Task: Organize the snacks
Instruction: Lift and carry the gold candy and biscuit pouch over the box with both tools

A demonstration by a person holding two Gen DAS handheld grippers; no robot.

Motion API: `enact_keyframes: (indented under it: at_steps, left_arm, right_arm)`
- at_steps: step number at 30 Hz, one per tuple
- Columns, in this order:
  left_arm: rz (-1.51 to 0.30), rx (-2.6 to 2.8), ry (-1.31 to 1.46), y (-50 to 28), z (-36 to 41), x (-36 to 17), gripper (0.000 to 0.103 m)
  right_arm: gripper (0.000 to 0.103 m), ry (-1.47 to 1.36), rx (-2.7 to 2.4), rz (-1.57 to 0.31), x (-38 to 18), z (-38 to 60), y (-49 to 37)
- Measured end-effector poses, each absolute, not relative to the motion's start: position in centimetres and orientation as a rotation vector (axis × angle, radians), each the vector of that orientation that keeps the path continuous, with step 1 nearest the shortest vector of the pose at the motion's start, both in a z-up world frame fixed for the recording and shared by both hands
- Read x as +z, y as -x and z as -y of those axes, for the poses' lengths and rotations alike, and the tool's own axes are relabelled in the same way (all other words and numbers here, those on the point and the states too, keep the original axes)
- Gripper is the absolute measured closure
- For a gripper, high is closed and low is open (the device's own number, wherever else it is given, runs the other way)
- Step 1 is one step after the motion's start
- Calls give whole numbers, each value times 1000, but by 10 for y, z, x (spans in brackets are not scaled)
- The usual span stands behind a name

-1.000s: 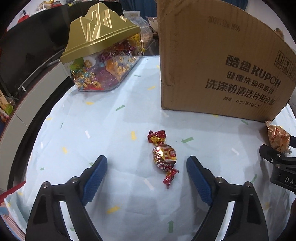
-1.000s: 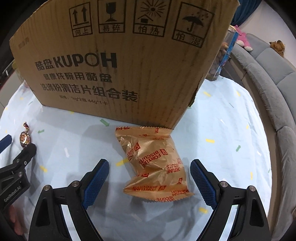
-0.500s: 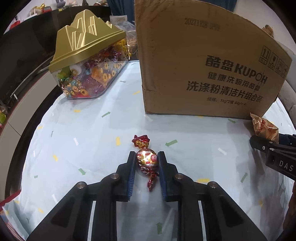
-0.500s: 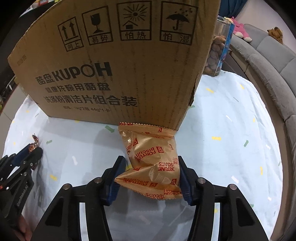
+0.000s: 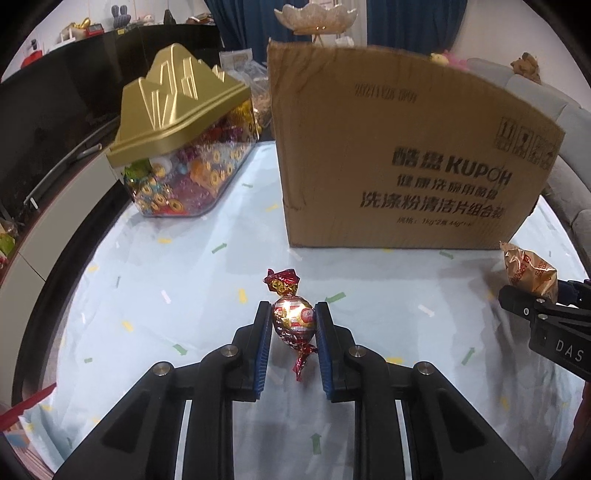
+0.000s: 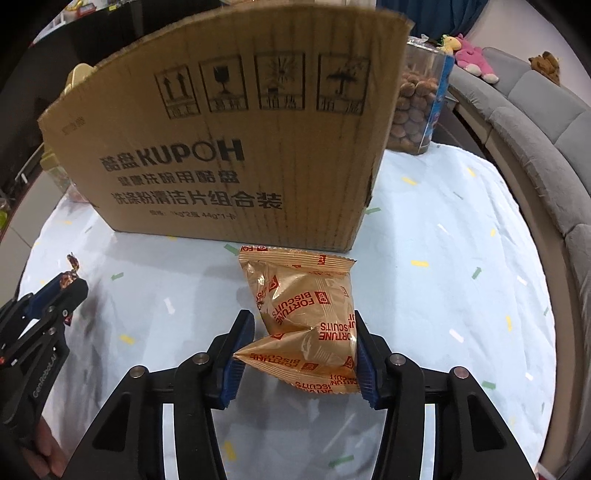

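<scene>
At twelve o'clock we see a grey sofa carrying a pink plush toy. A dark cabinet sits at ten o'clock, and behind it, perhaps, small ornaments on a shelf.

we cannot see inside the cardboard box; it hides most of the cookie jar behind, and its small print is too blurred.

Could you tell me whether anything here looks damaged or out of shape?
Yes: the gold biscuit packet is creased and buckled inward where the right gripper squeezes it. The cardboard box has a torn right front corner.
</scene>
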State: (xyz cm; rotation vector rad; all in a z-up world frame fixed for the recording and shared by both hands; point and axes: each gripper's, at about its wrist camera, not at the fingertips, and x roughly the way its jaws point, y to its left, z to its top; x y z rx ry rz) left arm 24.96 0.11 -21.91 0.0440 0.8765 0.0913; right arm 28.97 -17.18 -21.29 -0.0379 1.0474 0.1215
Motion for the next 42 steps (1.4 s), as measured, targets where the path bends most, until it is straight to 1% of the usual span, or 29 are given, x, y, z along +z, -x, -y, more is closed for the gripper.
enact_keyframes:
  at_steps: [27, 42]
  left_arm:
    - [-701, 54, -64, -211, 13, -129, 79]
    - [-625, 16, -60, -231, 25, -81, 79]
  right_arm:
    - [52, -1, 127, -875, -120, 178, -241]
    - [52, -13, 137, -779, -69, 177, -253]
